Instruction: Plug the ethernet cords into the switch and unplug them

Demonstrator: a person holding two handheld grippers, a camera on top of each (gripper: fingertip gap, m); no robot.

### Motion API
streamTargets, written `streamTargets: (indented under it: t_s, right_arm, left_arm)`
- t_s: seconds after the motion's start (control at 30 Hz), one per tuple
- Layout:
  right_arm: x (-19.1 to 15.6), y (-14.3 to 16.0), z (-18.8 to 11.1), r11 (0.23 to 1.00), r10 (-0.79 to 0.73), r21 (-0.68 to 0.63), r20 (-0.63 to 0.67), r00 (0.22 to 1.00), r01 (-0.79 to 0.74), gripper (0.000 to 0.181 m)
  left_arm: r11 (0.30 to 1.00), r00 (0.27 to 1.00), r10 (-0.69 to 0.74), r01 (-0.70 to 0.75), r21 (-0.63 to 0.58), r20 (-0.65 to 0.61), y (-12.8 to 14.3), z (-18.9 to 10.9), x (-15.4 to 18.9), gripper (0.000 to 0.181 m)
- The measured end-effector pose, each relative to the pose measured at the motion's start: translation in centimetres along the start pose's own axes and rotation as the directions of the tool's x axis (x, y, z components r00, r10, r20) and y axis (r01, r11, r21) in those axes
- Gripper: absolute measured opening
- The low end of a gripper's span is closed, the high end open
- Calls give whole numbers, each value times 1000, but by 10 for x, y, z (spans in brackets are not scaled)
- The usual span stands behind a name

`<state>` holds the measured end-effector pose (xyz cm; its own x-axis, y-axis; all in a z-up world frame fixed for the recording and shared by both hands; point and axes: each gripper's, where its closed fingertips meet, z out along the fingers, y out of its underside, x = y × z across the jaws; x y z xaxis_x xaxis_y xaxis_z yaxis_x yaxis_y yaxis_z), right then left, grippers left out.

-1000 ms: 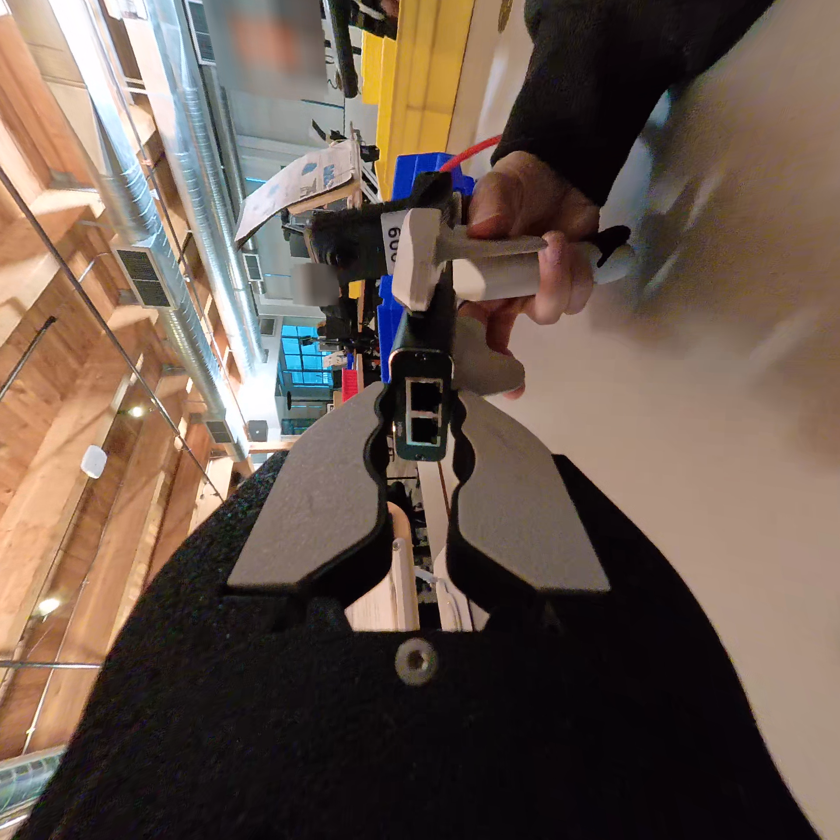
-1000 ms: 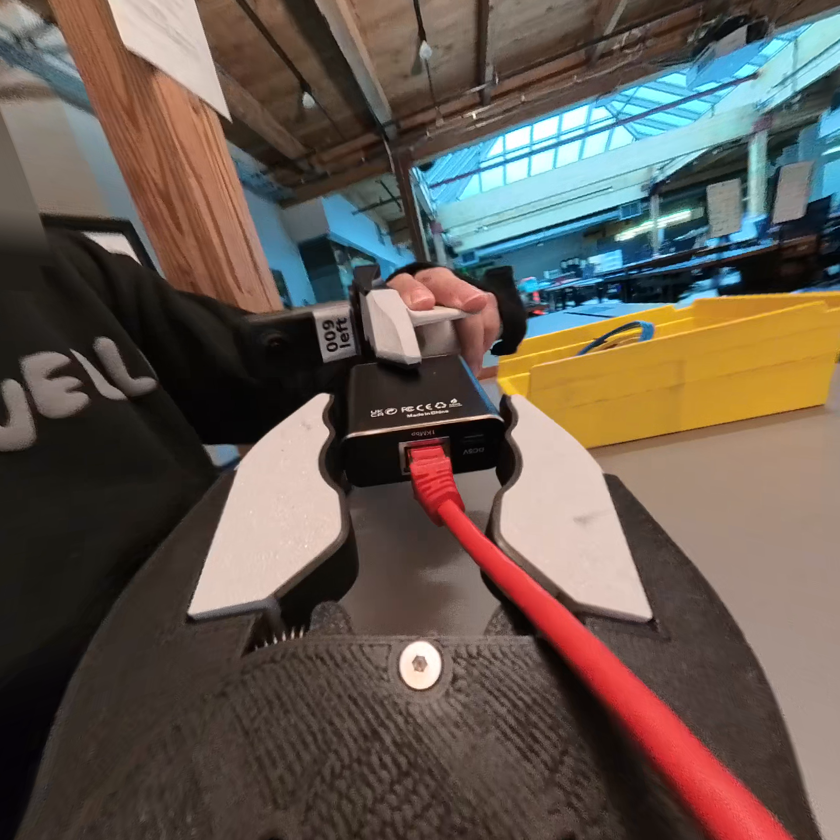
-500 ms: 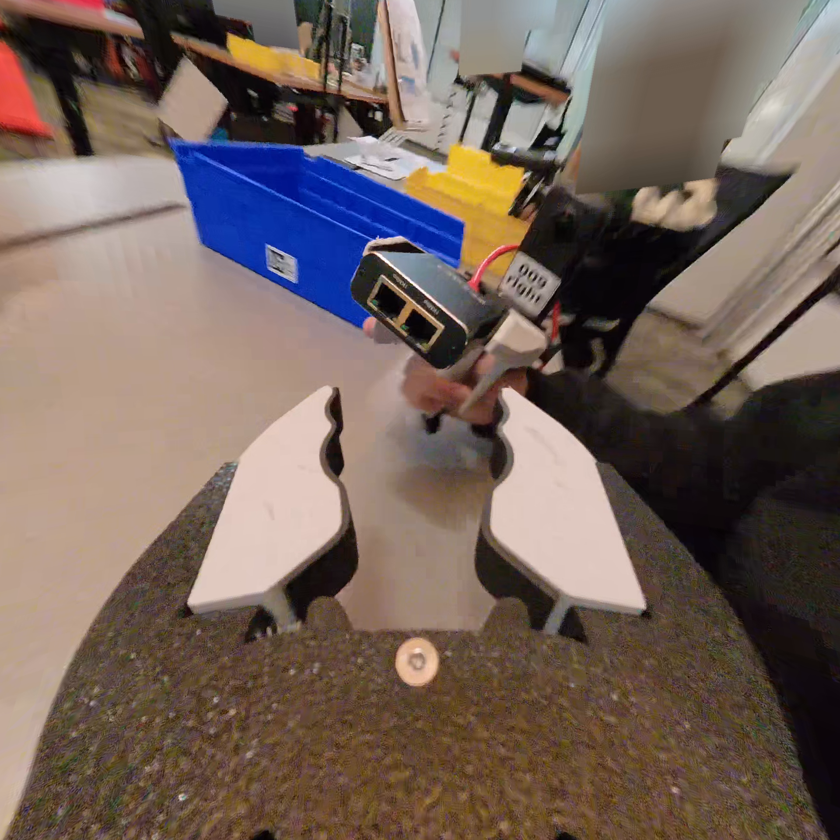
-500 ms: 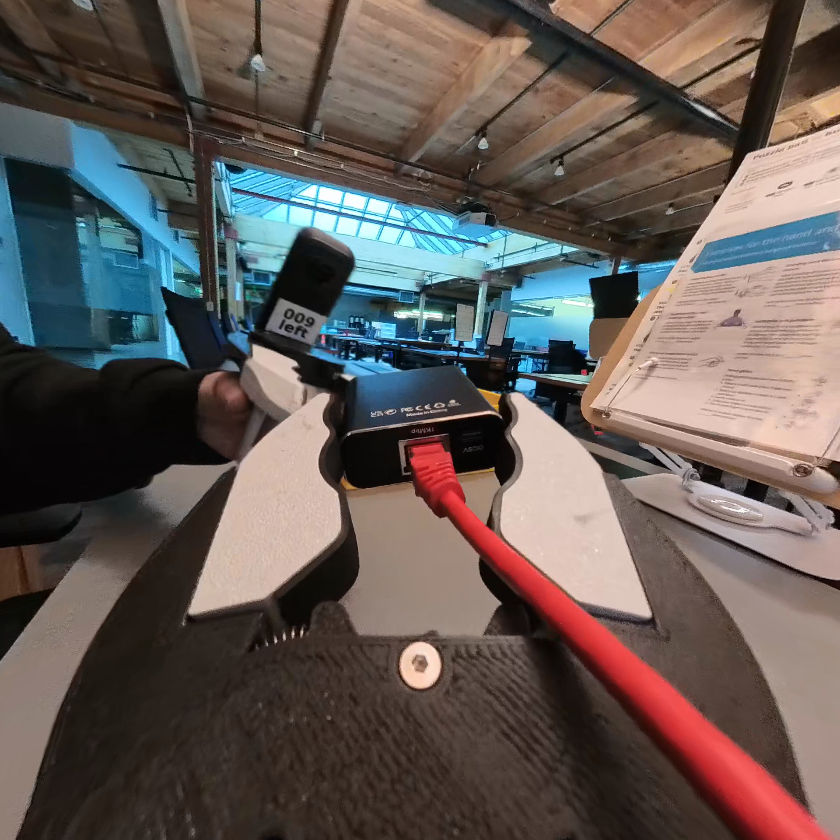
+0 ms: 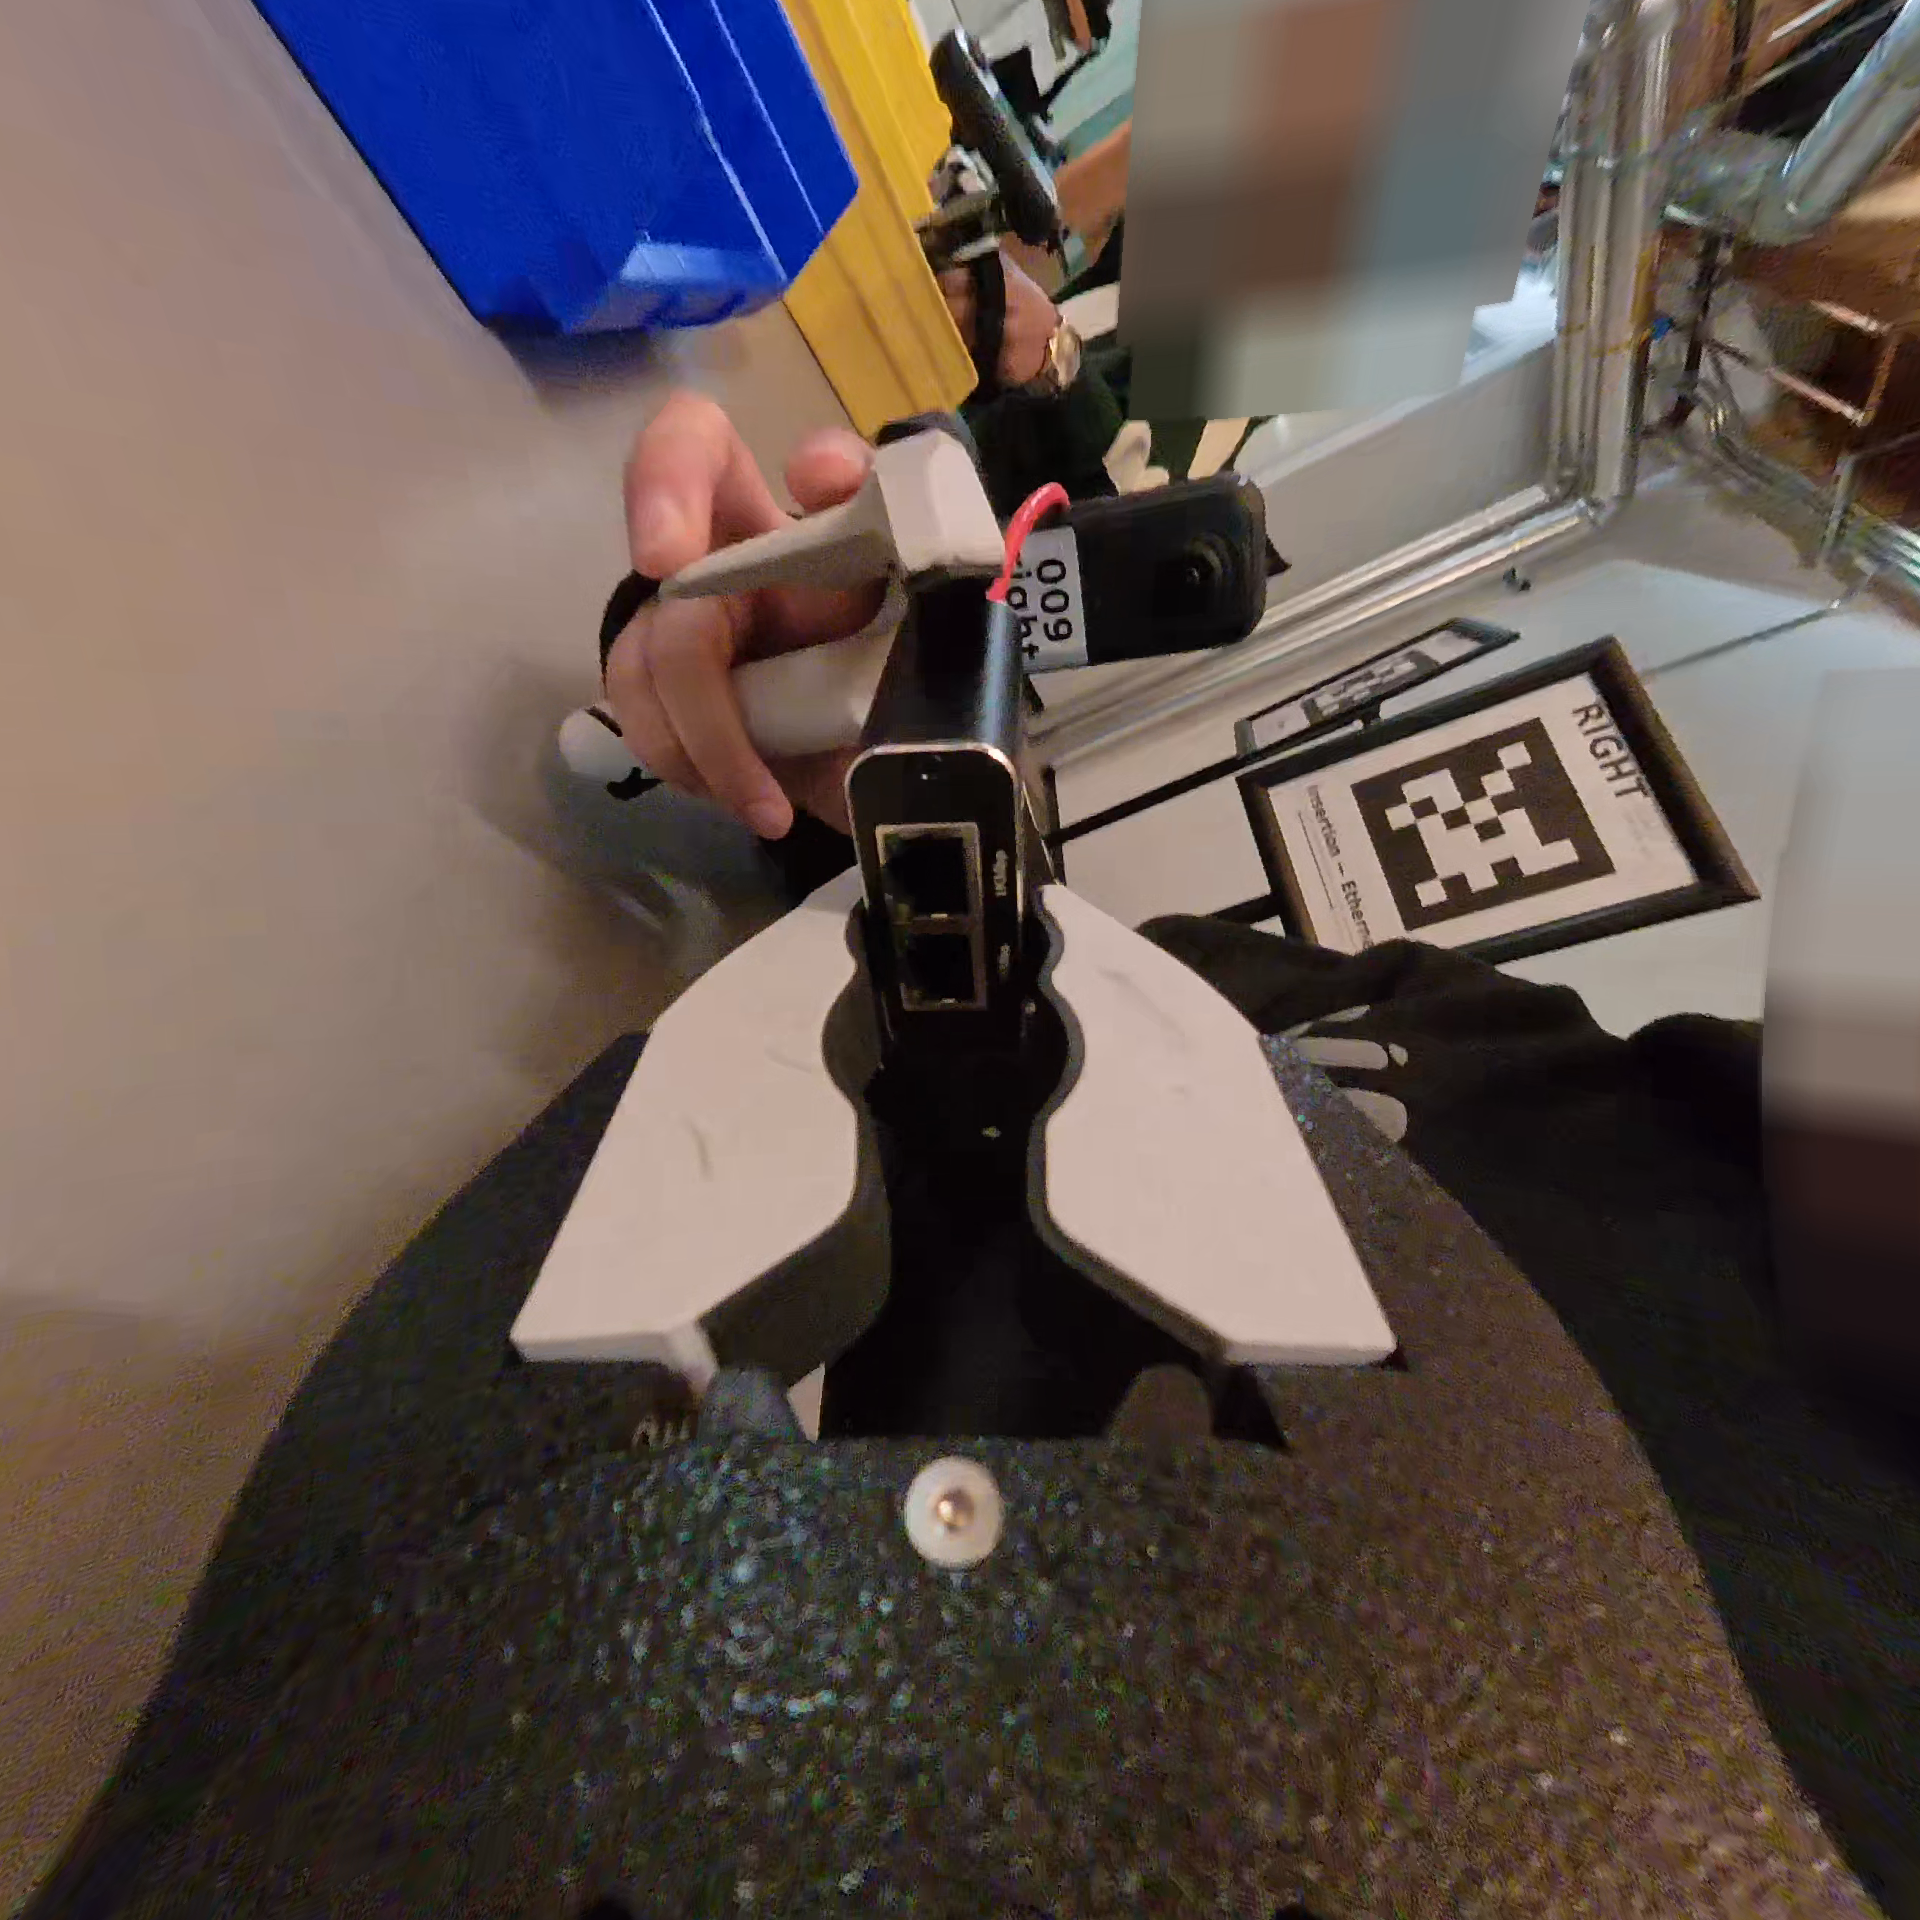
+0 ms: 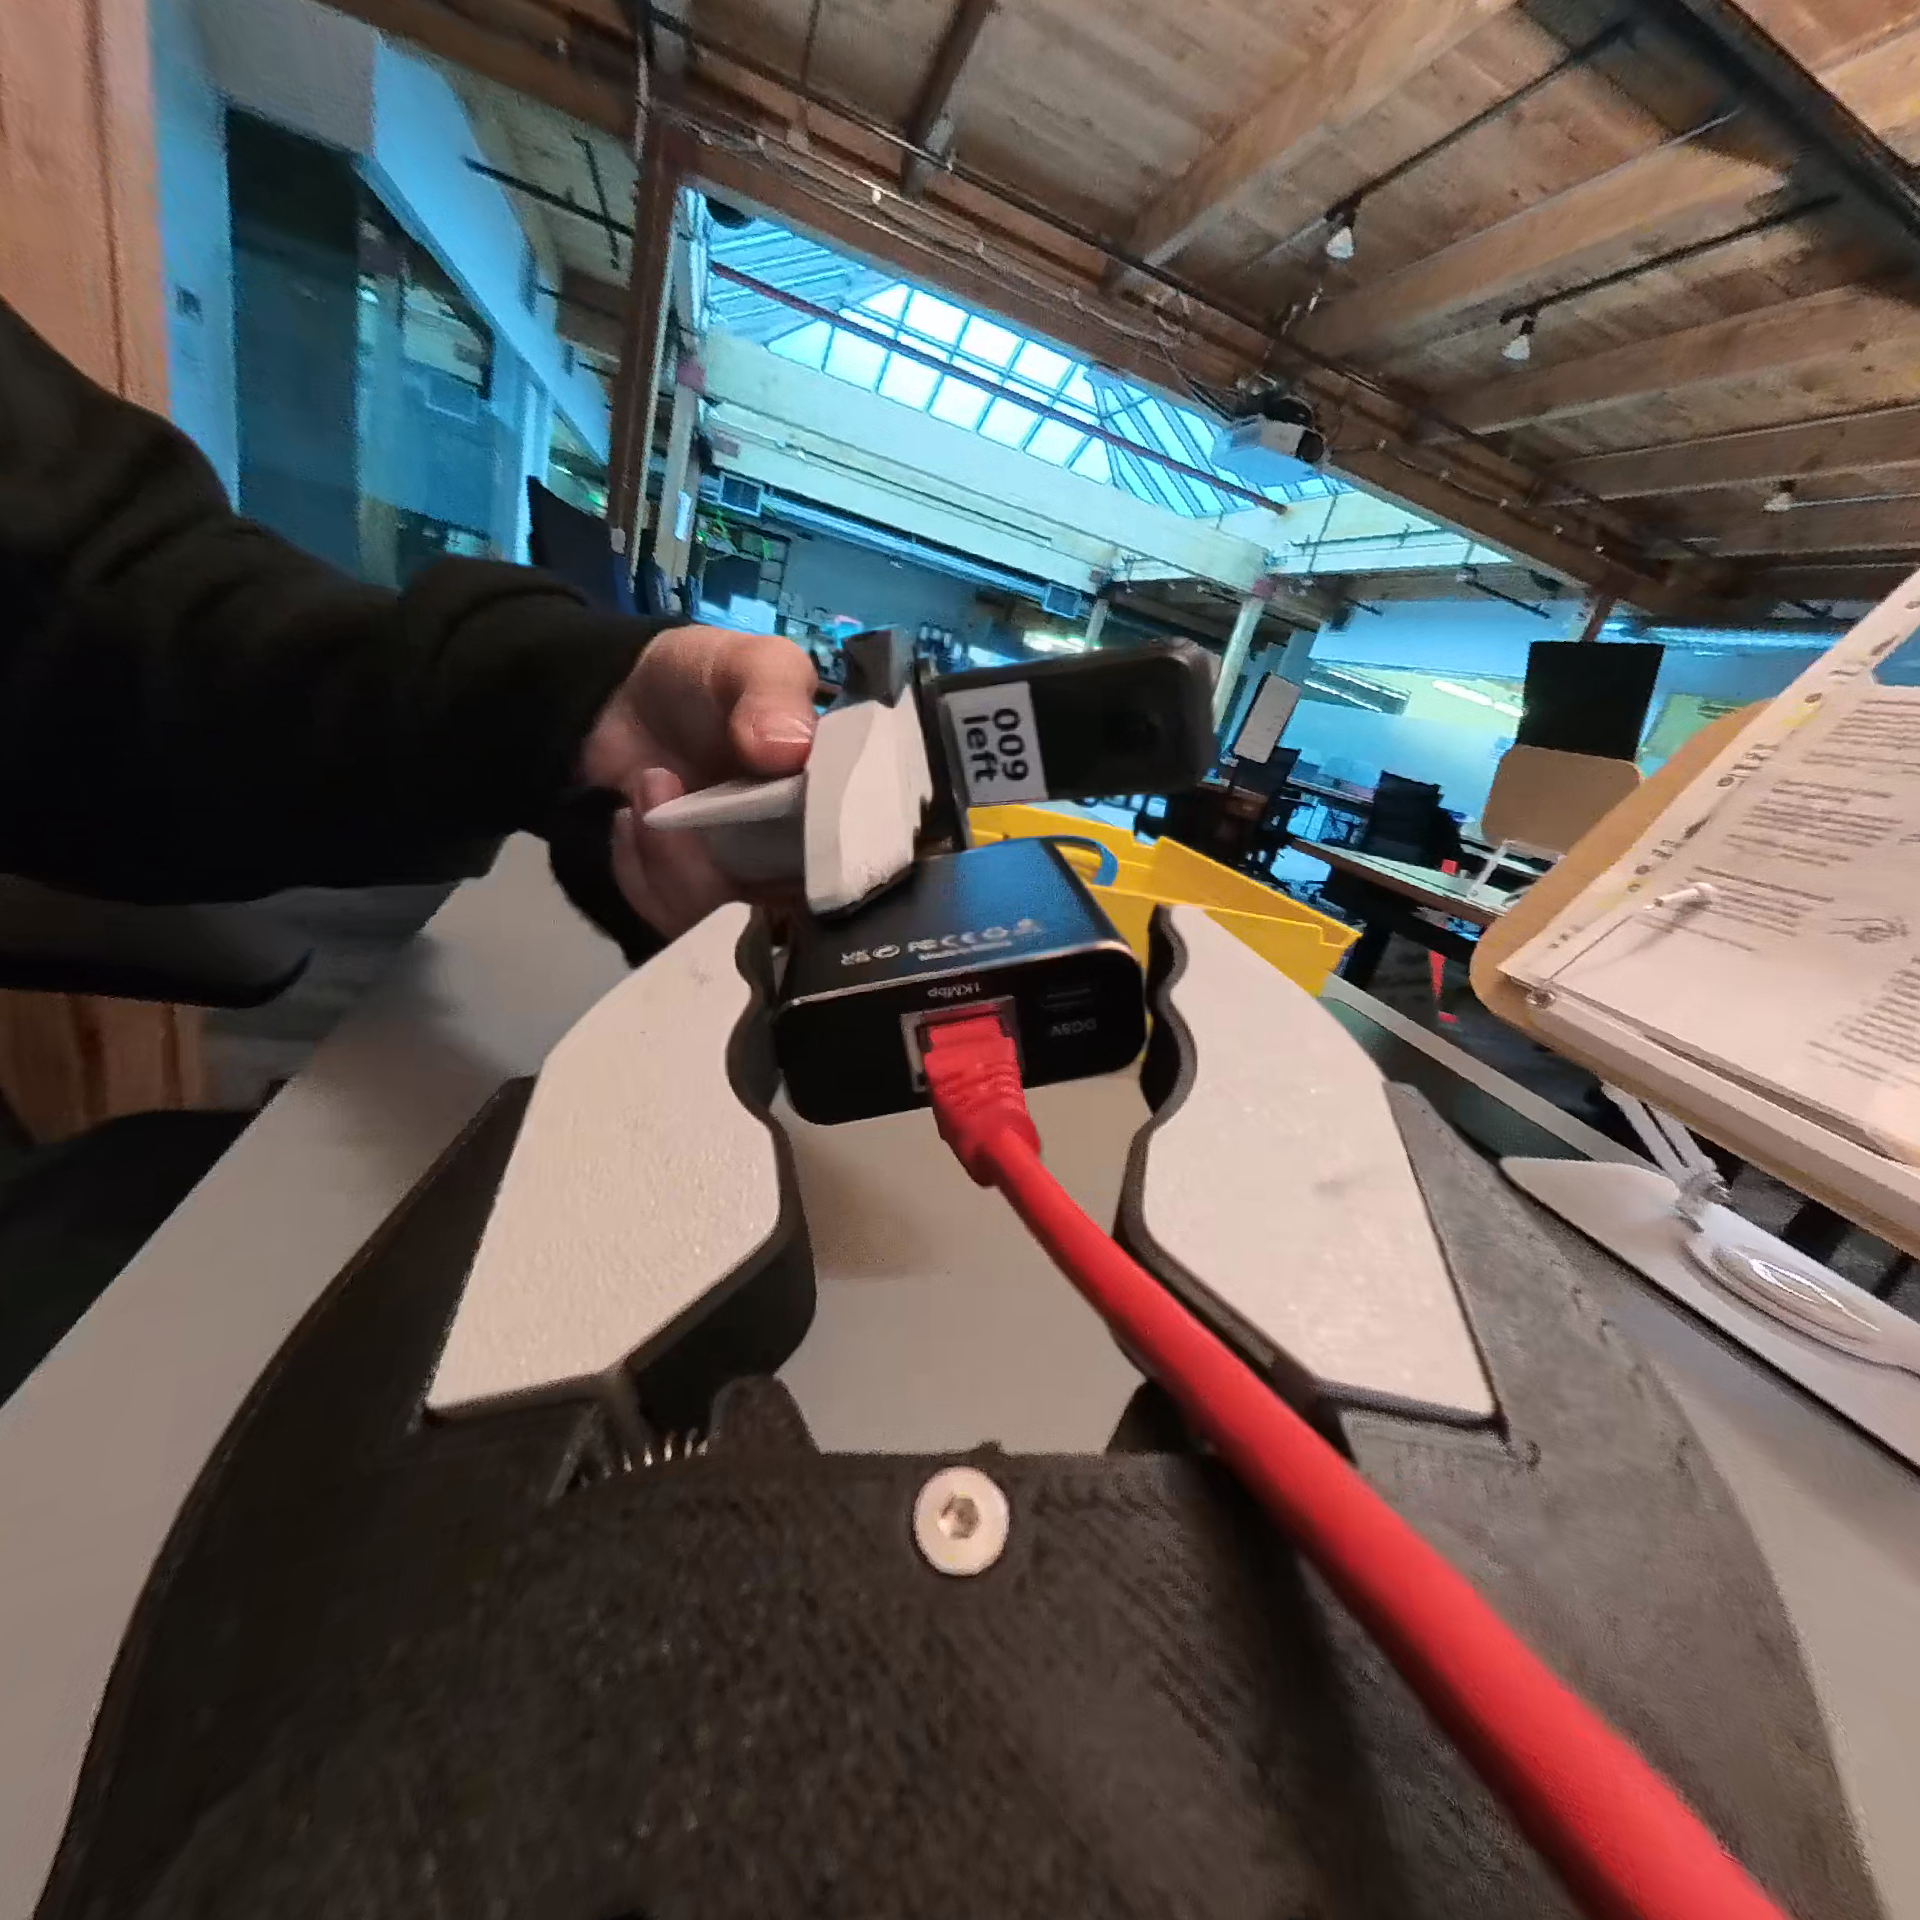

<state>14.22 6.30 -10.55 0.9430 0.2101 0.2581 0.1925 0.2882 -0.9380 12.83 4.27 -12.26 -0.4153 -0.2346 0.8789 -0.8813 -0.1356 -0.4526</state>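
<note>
A small black switch [image 5: 932,831] is held from both ends above the grey table [image 5: 260,727]. My left gripper [image 5: 948,920] is shut on its end with two empty ports facing the camera. My right gripper [image 6: 956,940] is shut on the other end of the switch [image 6: 966,925]. A red ethernet cord [image 6: 1195,1299] is plugged into the port on that end and runs back past my right fingers. A short piece of the cord [image 5: 1023,530] shows behind the switch in the left wrist view. Each view shows the other gripper and the hand that holds it beyond the switch.
A blue bin [image 5: 582,156] and a yellow bin [image 5: 873,239] stand on the table behind the switch. The yellow bin [image 6: 1226,904] also shows in the right wrist view. A framed marker card [image 5: 1486,821] stands to the right. A document stand [image 6: 1714,935] is at the right.
Half a second ago my left gripper was open and away from the switch. It has turned and now grips the two-port end again. My right gripper has kept its grip throughout.
</note>
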Motion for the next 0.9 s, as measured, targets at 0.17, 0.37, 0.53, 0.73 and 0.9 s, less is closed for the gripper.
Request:
streamTargets:
  t_s: [0.17, 0.37, 0.53, 0.73, 0.9]
  right_arm:
    - [-10, 12, 8, 994, -53, -89, 37, 998, 57, 82]
    - [-9, -4, 5, 996, -81, 27, 23, 996, 80, 70]
    - [-12, 2, 6, 997, -77, -15, 63, 995, 78, 69]
    - [24, 1, 10, 1000, 2, -13, -181, 983, -4, 69]
    - [31, 6, 10, 999, -25, -49, -250, 968, 13, 69]
  left_arm:
    - [996, 1000, -8, 7, -92, -11, 6, -2, 9, 24]
    - [990, 996, -72, 66, -126, -46, 11, 0, 6, 24]
    - [985, 994, -99, 90, -149, -55, 13, -2, 4, 24]
    - [953, 986, 157, -166, 255, 54, -42, -10, 0, 32]
    - [937, 995, 49, -14, 350, -90, -47, 2, -2, 38]
